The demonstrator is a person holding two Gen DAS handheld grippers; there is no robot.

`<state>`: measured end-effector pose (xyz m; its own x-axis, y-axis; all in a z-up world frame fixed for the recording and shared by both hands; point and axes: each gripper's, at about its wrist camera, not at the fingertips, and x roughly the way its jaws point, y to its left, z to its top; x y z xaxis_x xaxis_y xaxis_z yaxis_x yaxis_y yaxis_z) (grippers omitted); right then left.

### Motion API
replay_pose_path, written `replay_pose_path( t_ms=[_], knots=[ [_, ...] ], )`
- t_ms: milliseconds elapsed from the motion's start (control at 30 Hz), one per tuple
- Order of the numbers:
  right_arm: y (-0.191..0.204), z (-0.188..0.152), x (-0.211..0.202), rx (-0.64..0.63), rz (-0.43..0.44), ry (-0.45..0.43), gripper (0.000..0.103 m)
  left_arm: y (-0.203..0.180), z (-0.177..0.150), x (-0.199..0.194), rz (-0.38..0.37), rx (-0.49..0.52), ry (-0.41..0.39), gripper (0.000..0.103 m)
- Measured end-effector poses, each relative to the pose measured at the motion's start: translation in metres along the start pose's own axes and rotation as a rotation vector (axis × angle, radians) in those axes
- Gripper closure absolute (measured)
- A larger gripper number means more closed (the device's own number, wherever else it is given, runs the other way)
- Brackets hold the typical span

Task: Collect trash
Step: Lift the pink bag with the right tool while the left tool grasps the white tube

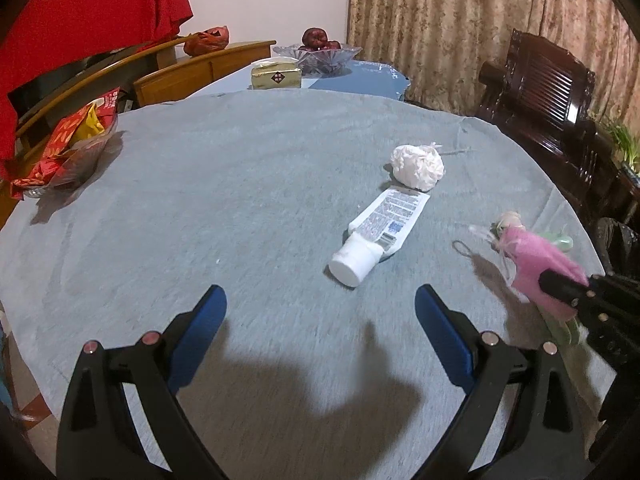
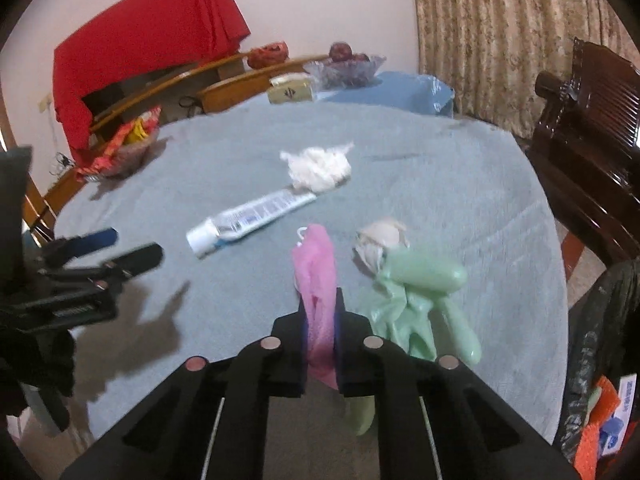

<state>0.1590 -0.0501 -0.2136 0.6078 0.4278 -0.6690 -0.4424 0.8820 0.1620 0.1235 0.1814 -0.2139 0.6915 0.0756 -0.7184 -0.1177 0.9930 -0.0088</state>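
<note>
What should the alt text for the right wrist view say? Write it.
The right hand-held gripper is shut on a pink mesh cloth above a grey tablecloth. Beside it lie a green glove, a toothpaste tube and crumpled white paper.

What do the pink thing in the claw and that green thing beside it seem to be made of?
The pink piece looks like soft, matte mesh cloth, sagging limply between the right claw pads. The green glove looks like thin rubber or latex: smooth, faintly shiny, puffed fingers.

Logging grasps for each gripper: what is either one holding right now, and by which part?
The right gripper pinches the pink cloth at its near end. The left gripper is open, holding nothing.
</note>
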Motion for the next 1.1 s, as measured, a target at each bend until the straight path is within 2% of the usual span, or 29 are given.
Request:
replay_pose_path(
  t_ms=[167, 567, 667, 700, 733, 900, 967, 1033, 1100],
  knots=[
    [-0.007, 0.017, -0.003, 0.035, -0.014, -0.043, 0.093, -0.003, 0.007, 0.011, -0.014, 0.006, 0.005, 0.018],
    [-0.017, 0.025, 0.017, 0.048, -0.041, -0.013, 0.093, -0.006, 0.023, 0.059, -0.051, 0.023, 0.068, 0.038],
    [-0.017, 0.025, 0.02, 0.053, -0.039, -0.008, 0.093, -0.009, 0.022, 0.068, -0.071, 0.033, 0.094, 0.052],
    [-0.017, 0.025, 0.02, 0.053, -0.038, -0.006, 0.093, -0.011, 0.021, 0.07, -0.079, 0.037, 0.105, 0.064],
    [-0.017, 0.024, 0.021, 0.054, -0.038, -0.003, 0.093, -0.012, 0.019, 0.07, -0.083, 0.038, 0.112, 0.067],
    [-0.019, 0.021, 0.02, 0.06, -0.041, 0.005, 0.093, -0.018, 0.007, 0.059, -0.111, 0.003, 0.128, 0.07],
    [-0.02, 0.02, 0.019, 0.066, -0.046, 0.003, 0.093, -0.022, 0.001, 0.054, -0.115, 0.001, 0.137, 0.065],
    [-0.021, 0.02, 0.019, 0.072, -0.047, 0.003, 0.093, -0.025, -0.001, 0.053, -0.115, 0.001, 0.138, 0.044],
    [-0.022, 0.02, 0.019, 0.071, -0.047, 0.006, 0.093, -0.027, -0.001, 0.055, -0.092, 0.005, 0.135, 0.04]
  ],
)
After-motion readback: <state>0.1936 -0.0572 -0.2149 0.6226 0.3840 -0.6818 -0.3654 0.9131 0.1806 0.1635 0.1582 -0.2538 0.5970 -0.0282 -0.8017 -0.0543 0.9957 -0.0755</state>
